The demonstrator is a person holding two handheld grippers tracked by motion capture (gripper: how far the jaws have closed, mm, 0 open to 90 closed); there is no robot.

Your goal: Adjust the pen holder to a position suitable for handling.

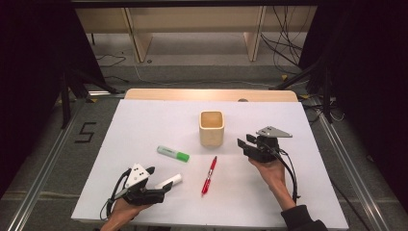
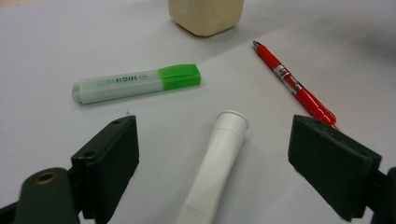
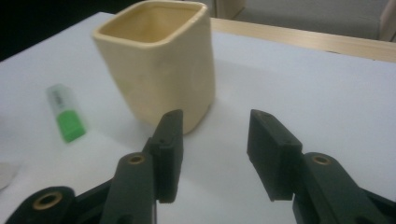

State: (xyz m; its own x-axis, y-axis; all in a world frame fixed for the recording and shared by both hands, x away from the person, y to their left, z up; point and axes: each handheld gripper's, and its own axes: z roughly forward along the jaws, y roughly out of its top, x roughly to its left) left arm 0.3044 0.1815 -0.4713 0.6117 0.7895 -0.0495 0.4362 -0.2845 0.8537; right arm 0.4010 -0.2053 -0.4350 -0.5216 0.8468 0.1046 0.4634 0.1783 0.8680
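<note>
My left gripper (image 1: pixel 160 182) rests at the near left of the white sheet with its jaws wide open. A white capped marker (image 1: pixel 169 181) (image 2: pixel 217 163) lies on the sheet between them, and neither pad touches it. My right gripper (image 1: pixel 245 140) (image 3: pixel 215 121) hovers right of the cream square cup (image 1: pixel 212 129) (image 3: pixel 159 70), open, with nothing between its jaws. A green-capped highlighter (image 1: pixel 173 153) (image 2: pixel 135 83) lies left of centre. A red pen (image 1: pixel 209 175) (image 2: pixel 294 86) lies near the middle, pointing towards the cup.
The white sheet (image 1: pixel 144 120) covers a wooden table whose far edge (image 1: pixel 211 94) shows behind the cup. Bare sheet lies between the pen and my right hand. Cables trail from both grippers towards the near edge.
</note>
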